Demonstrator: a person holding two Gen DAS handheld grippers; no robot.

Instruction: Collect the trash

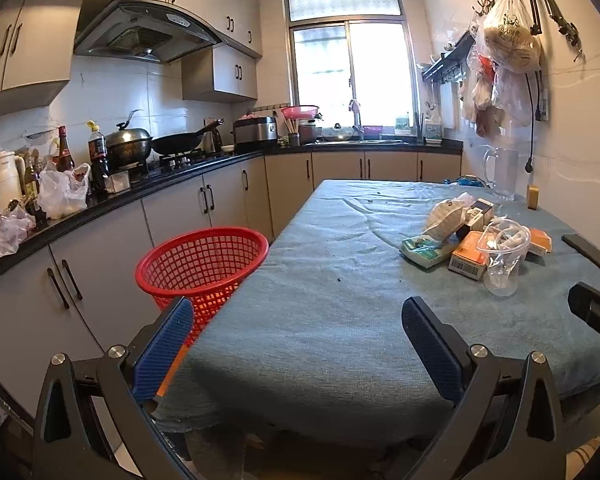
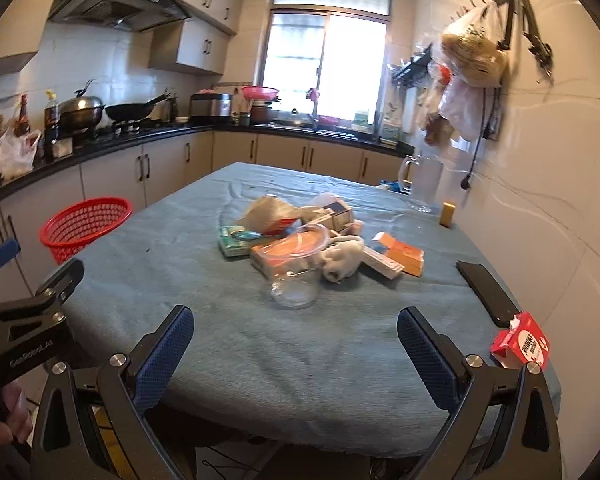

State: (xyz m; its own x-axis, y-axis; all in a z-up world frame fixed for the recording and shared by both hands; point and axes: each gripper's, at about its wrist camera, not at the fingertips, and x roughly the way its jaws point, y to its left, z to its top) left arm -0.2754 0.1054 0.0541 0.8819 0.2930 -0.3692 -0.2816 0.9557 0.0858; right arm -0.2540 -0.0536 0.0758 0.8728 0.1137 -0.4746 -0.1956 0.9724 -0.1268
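Observation:
A heap of trash lies on the blue-grey cloth of the table (image 2: 260, 360): a clear plastic cup (image 2: 298, 268) (image 1: 502, 256) on its side, orange boxes (image 2: 400, 256) (image 1: 470, 258), a green tissue pack (image 2: 236, 242) (image 1: 422, 250), a crumpled white tissue (image 2: 342, 258) and a crumpled bag (image 1: 446, 212). A red mesh basket (image 1: 204, 264) (image 2: 84, 228) stands at the table's left edge. My left gripper (image 1: 300, 344) is open over the near edge, beside the basket. My right gripper (image 2: 296, 344) is open, short of the cup. Both hold nothing.
A black phone (image 2: 488, 292) and a red carton (image 2: 520, 344) lie at the table's right, by the wall. A glass jug (image 2: 422, 184) stands at the far right corner. Plastic bags (image 1: 504, 60) hang on wall hooks. The kitchen counter (image 1: 100, 200) runs along the left.

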